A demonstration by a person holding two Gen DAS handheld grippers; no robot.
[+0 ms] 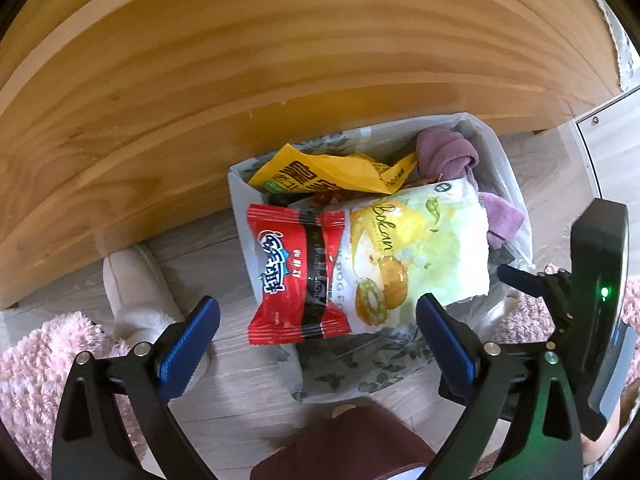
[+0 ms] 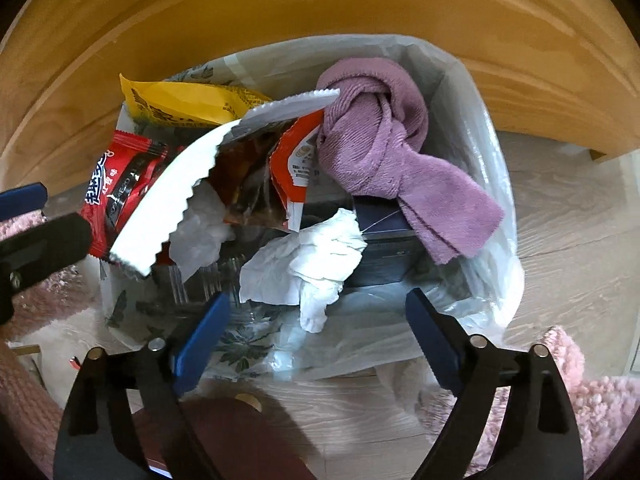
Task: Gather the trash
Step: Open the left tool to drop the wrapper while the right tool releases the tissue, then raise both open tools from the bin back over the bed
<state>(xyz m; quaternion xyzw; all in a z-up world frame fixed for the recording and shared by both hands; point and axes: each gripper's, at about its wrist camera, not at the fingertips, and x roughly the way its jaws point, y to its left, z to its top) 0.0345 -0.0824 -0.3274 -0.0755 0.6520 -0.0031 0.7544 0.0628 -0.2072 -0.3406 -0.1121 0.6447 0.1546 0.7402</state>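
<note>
A trash bin lined with a clear plastic bag (image 1: 516, 196) (image 2: 484, 152) stands on the floor under a wooden table. On top lie a red snack wrapper (image 1: 288, 276) (image 2: 116, 184), a white Bokan packet (image 1: 420, 248) (image 2: 176, 184), a yellow bag (image 1: 324, 172) (image 2: 180, 104), a purple cloth (image 1: 444, 152) (image 2: 384, 148) and crumpled white tissue (image 2: 312, 256). My left gripper (image 1: 318, 330) is open and empty just above the wrappers. My right gripper (image 2: 318, 324) is open and empty over the bin's near rim; it also shows at the right of the left wrist view (image 1: 532, 280).
The wooden table (image 1: 240, 60) overhangs the bin at the back. A pale slipper (image 1: 136, 288) and pink fluffy rug (image 1: 32, 372) (image 2: 592, 392) lie on the wood floor. A dark red object (image 1: 340, 444) (image 2: 224, 440) sits near the bin's front.
</note>
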